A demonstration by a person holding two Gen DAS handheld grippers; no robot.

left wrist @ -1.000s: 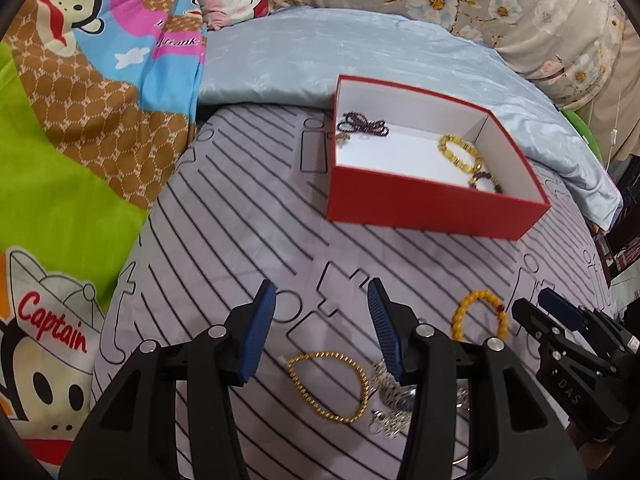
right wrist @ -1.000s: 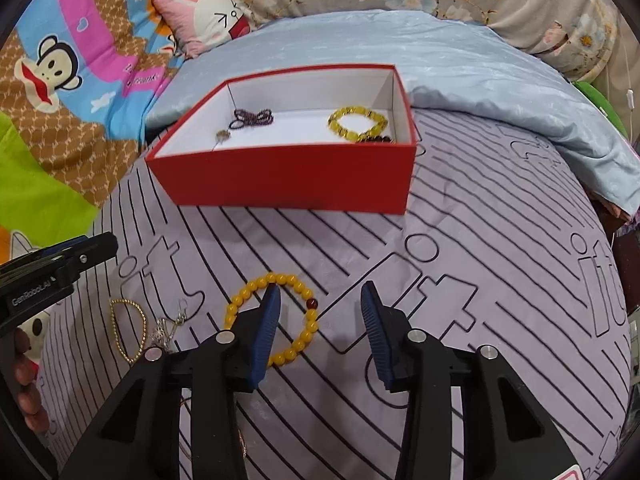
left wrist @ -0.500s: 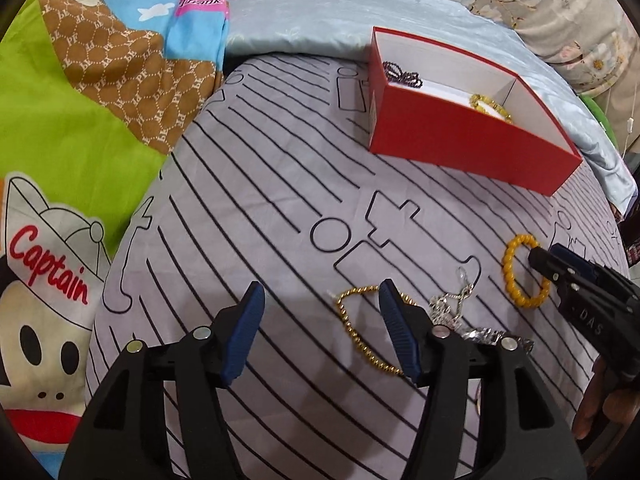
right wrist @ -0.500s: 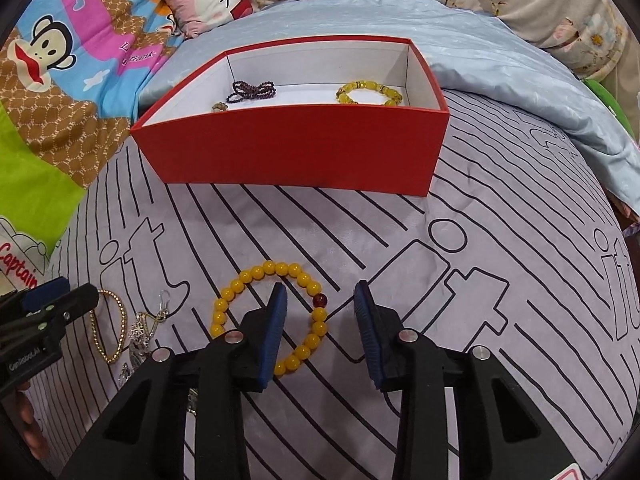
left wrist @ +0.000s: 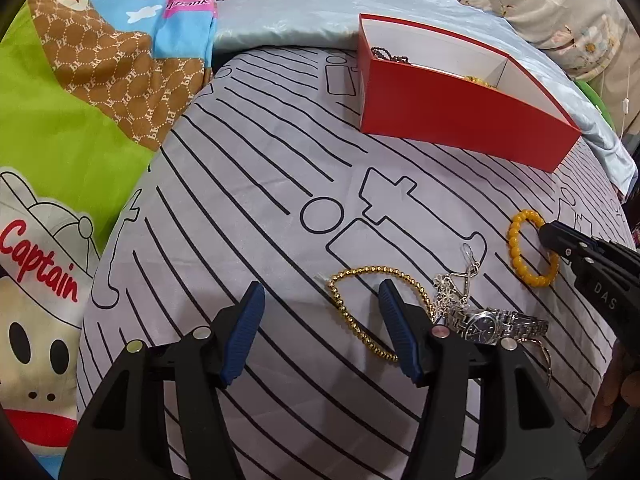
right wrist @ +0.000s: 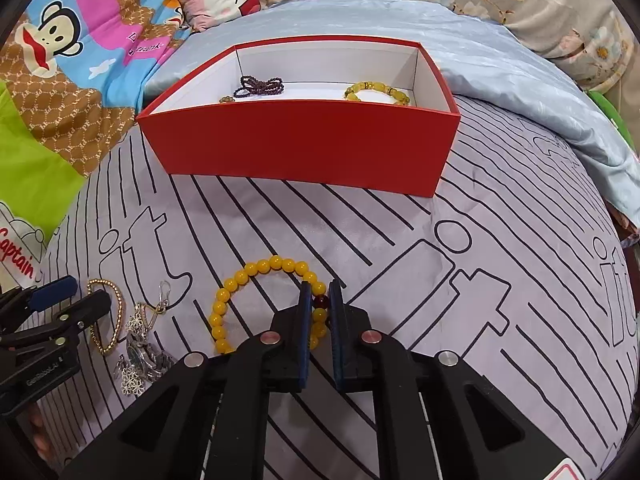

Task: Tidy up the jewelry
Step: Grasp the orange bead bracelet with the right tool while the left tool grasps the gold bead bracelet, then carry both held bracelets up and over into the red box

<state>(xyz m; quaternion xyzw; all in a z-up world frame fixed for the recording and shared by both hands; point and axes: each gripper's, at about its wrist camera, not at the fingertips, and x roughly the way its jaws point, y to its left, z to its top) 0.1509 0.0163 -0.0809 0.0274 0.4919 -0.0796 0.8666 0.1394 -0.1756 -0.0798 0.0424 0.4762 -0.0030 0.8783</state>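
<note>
Yellow bead bracelet lies flat on the striped sheet, before the red box.

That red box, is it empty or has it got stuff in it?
Not empty: the red box holds a dark bead string and a yellow bracelet.

Box sits far centre on the striped sheet, quilt bunched behind it, cartoon blanket off to the left. In the box: dark bead string far left, beaded bracelet far right, well apart. Near side of the sheet, in front of the box: loose bead bracelet, its right arc between the pads of the right gripper. Left of that bracelet, a cluster: earrings, watch nearer, touching them, and chain bracelet furthest left. Left gripper above the chain's left part, one finger over the loop.
</note>
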